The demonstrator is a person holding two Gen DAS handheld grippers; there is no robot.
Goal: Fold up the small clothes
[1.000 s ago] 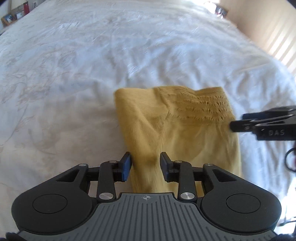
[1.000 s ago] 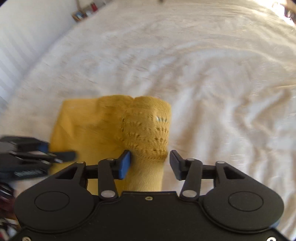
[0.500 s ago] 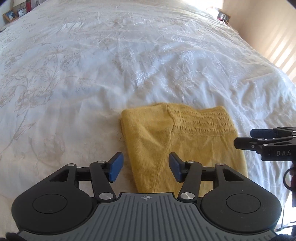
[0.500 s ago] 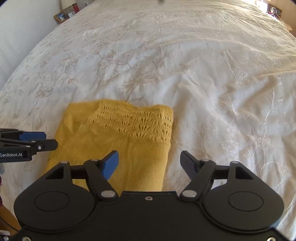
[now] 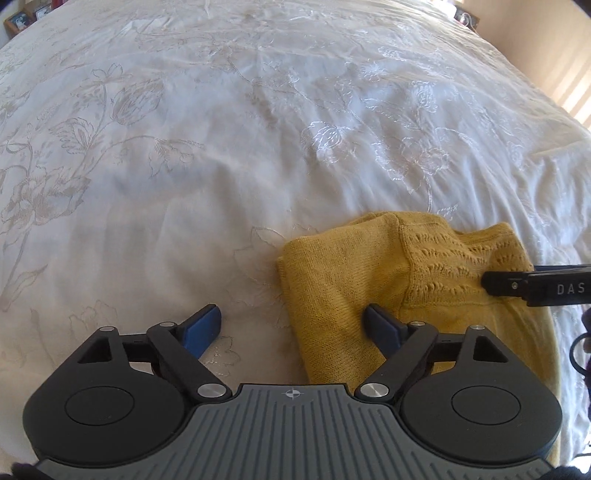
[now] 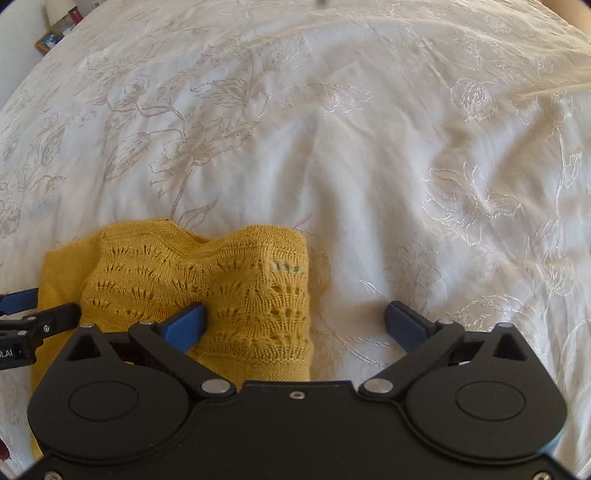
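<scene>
A small mustard-yellow knitted garment (image 5: pixel 388 280) lies folded on the white bedspread; it also shows in the right wrist view (image 6: pixel 229 291), with its lace-patterned band on top. My left gripper (image 5: pixel 291 325) is open over the garment's left edge, its right finger resting on the cloth. My right gripper (image 6: pixel 295 321) is open wide over the garment's right edge, its left finger on the lace band. Each gripper's tip shows at the side of the other's view. Neither holds anything.
The white bedspread (image 5: pixel 221 147) with embroidered flowers fills both views and is softly wrinkled. Picture frames (image 6: pixel 55 33) stand on a shelf at the far left beyond the bed. A sunlit wall (image 5: pixel 561 55) lies at the far right.
Both grippers have opened from shut and let go of the garment, which now lies folded on the bed. Both have pulled back and spread toward its outer edges.
</scene>
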